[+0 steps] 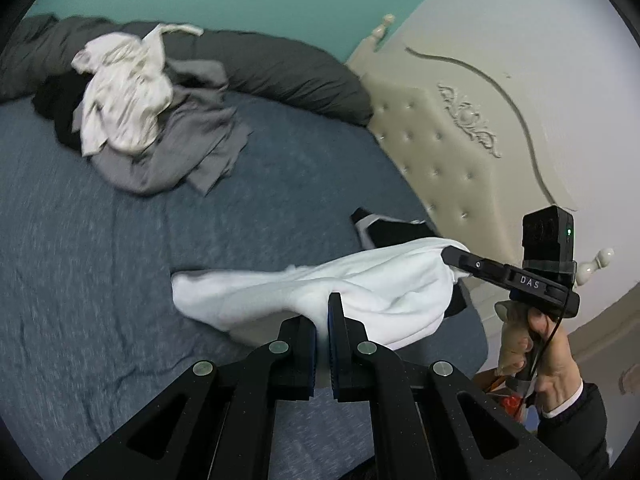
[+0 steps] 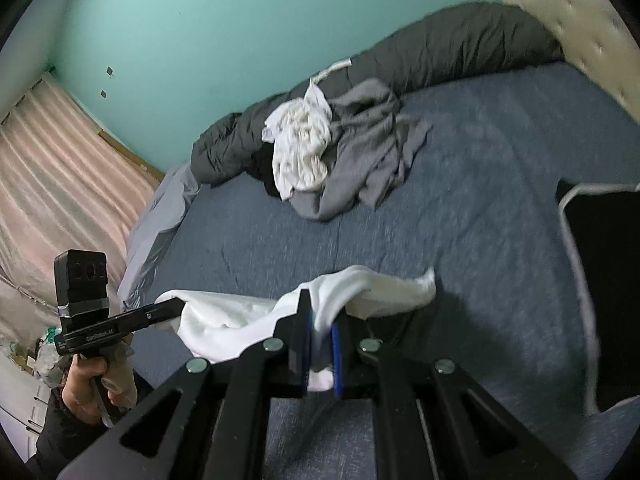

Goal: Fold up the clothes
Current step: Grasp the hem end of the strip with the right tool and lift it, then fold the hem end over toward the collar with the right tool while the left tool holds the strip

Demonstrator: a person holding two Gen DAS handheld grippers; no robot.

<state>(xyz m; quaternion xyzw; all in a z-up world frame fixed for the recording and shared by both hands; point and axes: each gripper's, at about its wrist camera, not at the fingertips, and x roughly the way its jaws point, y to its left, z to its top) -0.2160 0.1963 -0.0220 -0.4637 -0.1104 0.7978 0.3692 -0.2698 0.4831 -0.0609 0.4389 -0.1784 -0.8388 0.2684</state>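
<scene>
- A bed (image 1: 100, 280) with a blue-grey sheet fills both views, a teal wall (image 2: 200, 40) behind it and a cream tufted headboard (image 1: 432, 136) at one end.
- A dark grey duvet (image 1: 280, 64) lies rolled along the wall side of the bed.
- Against the duvet sits a heap of clothes (image 2: 352, 152): a crumpled cream garment on top of grey ones, with something black under it.
- The white garment (image 1: 380, 280) hangs stretched between the two claws, above the sheet, with one loose end trailing toward the mattress.
- The left claw (image 1: 323, 316) is clenched on one edge of the white garment; cloth bunches over its fingertips.
- The right claw (image 2: 320, 320) is clenched on the opposite edge, white cloth pinched between its blue pads (image 2: 337, 356).
- Each claw is held by a hand (image 1: 536, 344) in a dark sleeve.
- A black garment with pale trim (image 2: 600, 240) lies flat on the bed near the headboard, beyond the white one.
</scene>
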